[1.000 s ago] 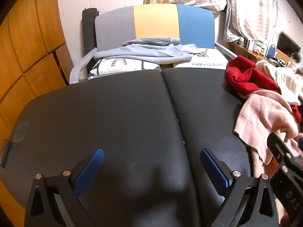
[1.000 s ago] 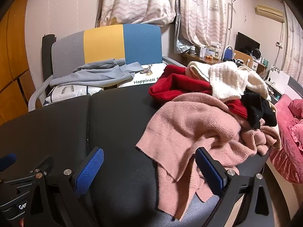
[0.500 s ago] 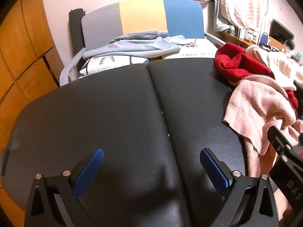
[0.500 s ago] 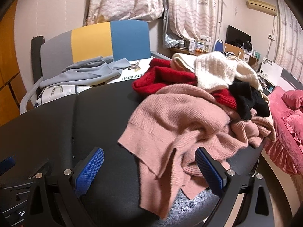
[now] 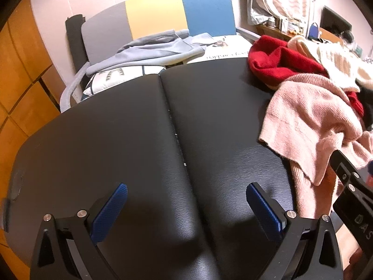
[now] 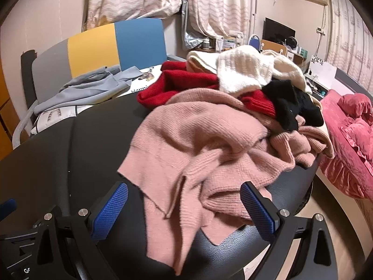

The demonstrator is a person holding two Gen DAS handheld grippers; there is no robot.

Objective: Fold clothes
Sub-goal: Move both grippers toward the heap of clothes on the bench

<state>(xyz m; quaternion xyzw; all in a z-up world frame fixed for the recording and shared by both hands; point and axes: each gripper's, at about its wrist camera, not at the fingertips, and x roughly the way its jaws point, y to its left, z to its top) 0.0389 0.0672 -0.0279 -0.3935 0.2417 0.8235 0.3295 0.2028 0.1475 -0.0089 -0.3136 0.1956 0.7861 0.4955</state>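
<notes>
- Left gripper [image 5: 186, 200]: low over the black padded table [image 5: 130, 144], jaws spread wide, nothing between the blue pads [image 5: 112, 210]; bare padding and the centre seam ahead.
- Right gripper [image 6: 184, 200]: low at the table's near edge, jaws spread wide, holding nothing; the pink sweater [image 6: 198, 144] lies between the pads, contact cannot be told.
- Clothes pile, 12 to 2 o'clock of right gripper: red sweater [image 6: 186, 81], cream knit [image 6: 242, 72], black garment [image 6: 291, 102], heaped on the pink sweater's far side.
- Chair [image 5: 158, 21], 12 o'clock of left gripper, beyond the table: grey garment [image 5: 151, 49] draped across it.
- Pink bedding [image 6: 349, 130], 3 o'clock, off the table.
</notes>
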